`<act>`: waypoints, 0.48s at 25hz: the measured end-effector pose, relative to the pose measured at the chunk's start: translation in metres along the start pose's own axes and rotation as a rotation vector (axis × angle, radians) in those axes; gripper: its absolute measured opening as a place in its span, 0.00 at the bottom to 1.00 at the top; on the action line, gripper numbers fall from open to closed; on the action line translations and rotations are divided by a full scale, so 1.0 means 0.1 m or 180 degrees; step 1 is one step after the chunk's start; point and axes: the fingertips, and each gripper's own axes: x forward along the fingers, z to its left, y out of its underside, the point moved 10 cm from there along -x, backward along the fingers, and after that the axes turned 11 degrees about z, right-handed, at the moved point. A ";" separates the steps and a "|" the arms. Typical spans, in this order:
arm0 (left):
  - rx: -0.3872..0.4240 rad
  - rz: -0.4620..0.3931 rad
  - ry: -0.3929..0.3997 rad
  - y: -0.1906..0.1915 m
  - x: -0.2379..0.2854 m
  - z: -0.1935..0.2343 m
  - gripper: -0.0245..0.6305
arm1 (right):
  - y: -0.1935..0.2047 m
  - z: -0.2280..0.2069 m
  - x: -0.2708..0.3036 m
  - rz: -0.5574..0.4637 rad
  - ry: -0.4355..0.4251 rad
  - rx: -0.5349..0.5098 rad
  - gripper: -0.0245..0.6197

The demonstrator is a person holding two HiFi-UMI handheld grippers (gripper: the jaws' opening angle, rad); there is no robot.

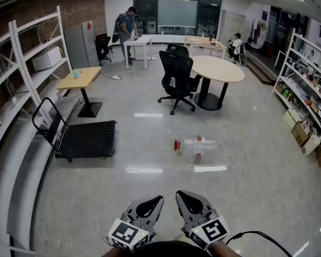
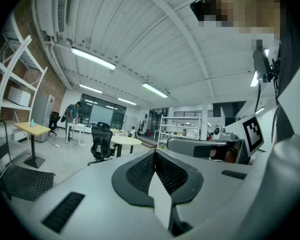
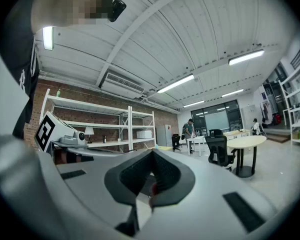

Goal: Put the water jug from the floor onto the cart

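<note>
Jug (image 1: 200, 143) clear w/ red cap; cart (image 1: 91, 139) blk; chair (image 1: 177, 76) blk; round table (image 1: 219, 68) cream; floor (image 1: 246, 181) grey.

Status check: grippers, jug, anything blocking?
Shut, empty: left gripper, right gripper. Untouched water jug lies on floor ahead. Bare cart left of it, nothing between.

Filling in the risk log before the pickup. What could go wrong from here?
1. The water jug lies on its side on the glossy floor, clear and round: it may roll or slip when gripped.
2. The left tongs and right tongs are both shut; unopened, they would likely shove the jug.
3. The cart deck is flat, railed only at its handle end: the jug could roll off.
</note>
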 end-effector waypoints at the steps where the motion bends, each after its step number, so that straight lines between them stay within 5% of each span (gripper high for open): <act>1: -0.0005 0.0012 0.0004 -0.01 0.00 -0.02 0.04 | -0.01 -0.01 -0.02 0.0005 0.0003 0.0003 0.04; 12: 0.0030 0.0041 0.0021 0.03 -0.02 -0.06 0.04 | 0.01 0.03 -0.05 0.0002 0.0014 0.0002 0.04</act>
